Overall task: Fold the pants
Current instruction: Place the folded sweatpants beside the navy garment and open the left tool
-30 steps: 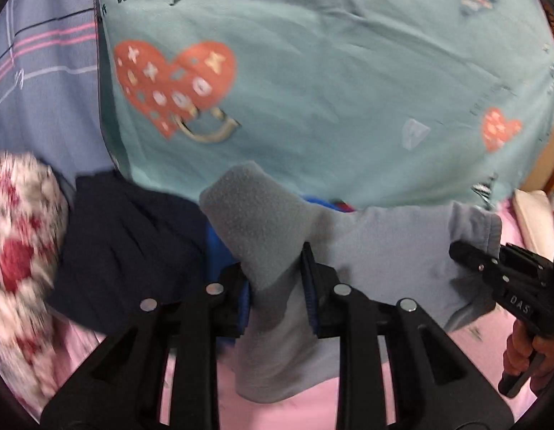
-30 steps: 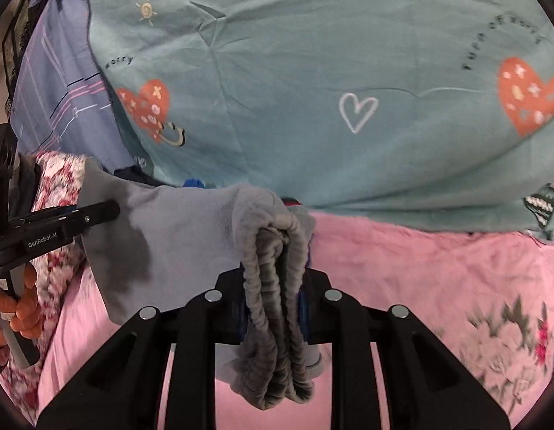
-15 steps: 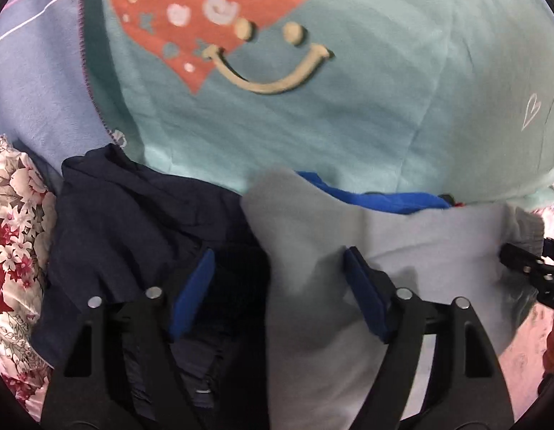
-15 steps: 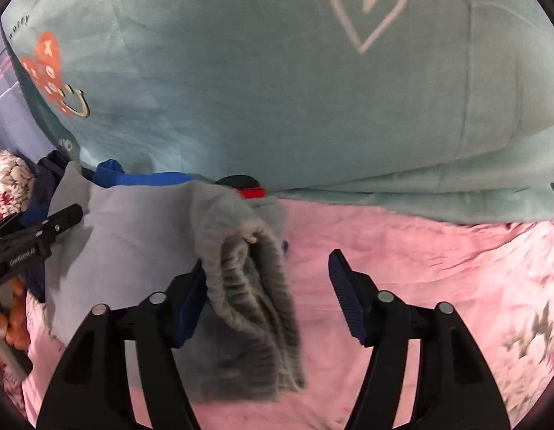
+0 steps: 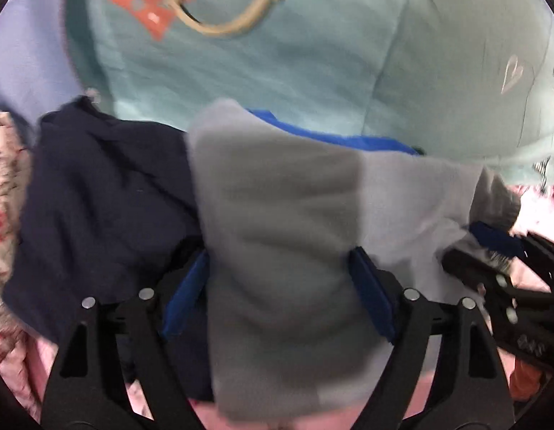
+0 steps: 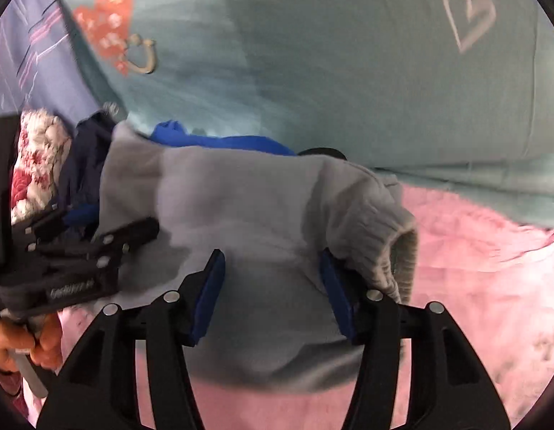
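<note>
One grey pants [image 6: 262, 222], apparently folded; two hand-held grippers spread wide.

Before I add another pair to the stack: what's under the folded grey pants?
Under the grey pants, a blue garment peeks out behind and a navy one to the left. How far either reaches underneath is covered.

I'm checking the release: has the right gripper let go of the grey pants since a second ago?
Yes. The right gripper was clamped on the waistband; now its jaws stand wide apart over the grey pants, which lie on the pink bedspread.
</note>
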Available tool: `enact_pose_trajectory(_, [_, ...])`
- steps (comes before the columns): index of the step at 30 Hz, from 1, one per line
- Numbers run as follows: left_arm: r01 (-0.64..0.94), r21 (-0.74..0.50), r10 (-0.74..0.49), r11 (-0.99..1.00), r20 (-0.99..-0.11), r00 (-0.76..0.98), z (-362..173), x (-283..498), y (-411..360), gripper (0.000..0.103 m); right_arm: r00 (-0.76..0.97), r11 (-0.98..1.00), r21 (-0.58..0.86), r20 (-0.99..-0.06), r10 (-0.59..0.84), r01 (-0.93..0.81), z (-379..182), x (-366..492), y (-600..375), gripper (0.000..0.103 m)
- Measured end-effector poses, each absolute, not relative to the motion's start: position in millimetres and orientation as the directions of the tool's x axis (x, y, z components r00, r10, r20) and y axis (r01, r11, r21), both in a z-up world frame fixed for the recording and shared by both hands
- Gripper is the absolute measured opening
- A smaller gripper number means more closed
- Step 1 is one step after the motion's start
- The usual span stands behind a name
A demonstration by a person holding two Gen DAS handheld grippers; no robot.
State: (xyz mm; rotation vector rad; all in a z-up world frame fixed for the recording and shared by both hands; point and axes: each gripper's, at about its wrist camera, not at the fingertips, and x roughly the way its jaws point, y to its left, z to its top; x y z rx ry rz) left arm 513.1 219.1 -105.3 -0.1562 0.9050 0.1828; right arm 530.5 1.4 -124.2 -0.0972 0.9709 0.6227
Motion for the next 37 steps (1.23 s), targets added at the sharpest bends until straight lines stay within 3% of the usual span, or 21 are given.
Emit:
enact_pose_trajectory(3, [-0.248,-0.029,0.146,0.968,-0.741,0.655,-68.4,479.3,211.8,0.096,0.472,0.812,0.226,-0.718,0.512,-0.538,-77.5,491.3,-16.9,0.067])
enact_pose_trajectory(8, [-0.262,-0.037,0.154,0.964,-0.729,0.667,-40.0,423.2,195.3,0.098,0.536,0.849,0.165,-0.712,0.455,-0.502,-43.0,431.2,-32.6,0.069])
enact_pose_trajectory(11, [-0.255,-0.033,0.151,0.966,-0.729,0.668,-31.8,394.4,182.5,0.101,0.531,0.858,0.144,-0.731,0.428,-0.494,-44.5,405.3,-37.4,0.086])
enact_pose_trajectory(14, [-0.271,0.016,0.198,0.962,-0.727,0.658,-30.2,365.8,168.6,0.101,0.531,0.859,0.113,-0.743,0.407,-0.500,-49.0,381.6,-49.4,0.093])
enact_pose_trajectory(20, [-0.262,0.041,0.208,0.964,-0.733,0.648,-25.4,316.7,154.6,0.101,0.500,0.869,0.109,-0.780,0.376,-0.483,-52.0,359.1,-55.7,0.096])
enact_pose_trajectory(37, [-0.228,0.037,0.186,0.973,-0.713,0.676,-2.8,282.3,128.9,0.101,0.511,0.882,0.142,-0.769,0.384,-0.449,-32.9,329.9,-83.1,0.097])
